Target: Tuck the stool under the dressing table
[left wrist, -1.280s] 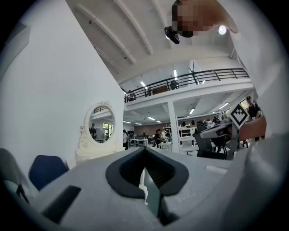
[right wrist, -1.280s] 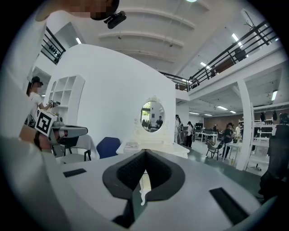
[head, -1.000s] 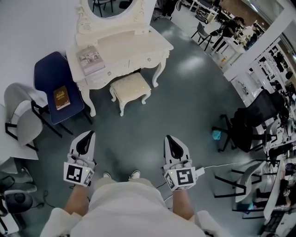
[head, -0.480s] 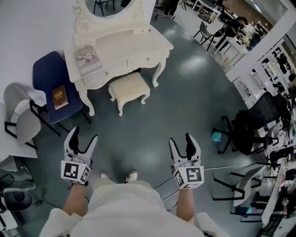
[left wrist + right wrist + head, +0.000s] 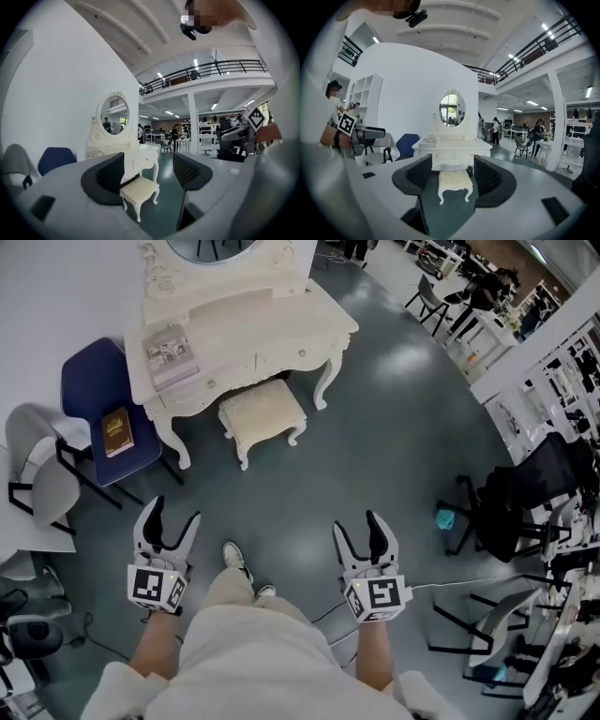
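While I hold both tongs well short of it, the stool [image 5: 262, 412] stands on the floor at the near edge of the desk [image 5: 281, 320], with most of its seat out in the open. My left tongs [image 5: 173, 518] and right tongs [image 5: 358, 529] have just been opening and now gape wide, with nothing between them. Left of the desk is a blue chair [image 5: 86, 381] carrying a book [image 5: 117, 431].

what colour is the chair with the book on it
The chair is dark blue; it shows best in the head view.
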The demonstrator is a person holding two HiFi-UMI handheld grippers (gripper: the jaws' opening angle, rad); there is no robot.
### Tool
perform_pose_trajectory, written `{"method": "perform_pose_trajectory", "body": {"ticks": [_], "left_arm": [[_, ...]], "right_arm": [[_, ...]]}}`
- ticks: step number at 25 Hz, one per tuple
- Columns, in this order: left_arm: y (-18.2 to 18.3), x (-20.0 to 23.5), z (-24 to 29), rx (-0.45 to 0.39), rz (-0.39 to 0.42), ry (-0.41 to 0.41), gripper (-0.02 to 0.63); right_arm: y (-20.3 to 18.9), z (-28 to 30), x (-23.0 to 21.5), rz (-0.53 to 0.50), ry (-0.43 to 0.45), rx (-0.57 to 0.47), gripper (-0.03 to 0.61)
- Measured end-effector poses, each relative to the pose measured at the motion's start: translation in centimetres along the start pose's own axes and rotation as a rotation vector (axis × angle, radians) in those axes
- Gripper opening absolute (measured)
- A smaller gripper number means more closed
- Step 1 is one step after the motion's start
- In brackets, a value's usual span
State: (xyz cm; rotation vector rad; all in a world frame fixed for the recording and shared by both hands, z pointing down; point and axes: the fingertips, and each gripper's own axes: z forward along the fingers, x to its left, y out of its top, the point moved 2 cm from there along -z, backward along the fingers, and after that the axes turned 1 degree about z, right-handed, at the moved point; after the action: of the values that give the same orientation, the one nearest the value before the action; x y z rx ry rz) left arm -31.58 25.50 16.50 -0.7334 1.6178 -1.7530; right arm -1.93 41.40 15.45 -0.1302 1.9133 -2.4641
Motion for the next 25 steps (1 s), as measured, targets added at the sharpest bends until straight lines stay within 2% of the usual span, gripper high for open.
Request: {"method": "perform_pose_trajectory", "body": {"ticks": [5,8,14,17,20,25], "left_arm": [[-2.3,1.6,6.5,0.017,-0.055,-0.022,0.316],[-3.6,2.9,11.4,0.02,-0.081,-0.063,0.318],[-3.6,7.3,21.0,0.044,-0.109,-0.104,0.319],[-3.6,8.6,24.8,0.056,-0.093,-0.145,0.314],[-3.7,9.5,27.6,0.071,-0.095,-0.165,0.313],[-3.4,10.3,30.4,0.082,-0.097,-0.138,0.313]], "right_arm": [[0.2,6.4,-0.7,-0.034,0.042,0.047,0.265],[0.4,11.5,-2.3,-0.04,0.033,0.082,0.265],[3.1,21.8,-4.8,-0.058,0.038,0.122,0.265],[4.6,25.7,-5.9,-0.064,0.035,0.114,0.265],[5.6,28.4,-6.3,-0.067,0.043,0.117,0.265],[6.2,31.6,-7.7,-0.07,0.079,0.133,0.265]]}}
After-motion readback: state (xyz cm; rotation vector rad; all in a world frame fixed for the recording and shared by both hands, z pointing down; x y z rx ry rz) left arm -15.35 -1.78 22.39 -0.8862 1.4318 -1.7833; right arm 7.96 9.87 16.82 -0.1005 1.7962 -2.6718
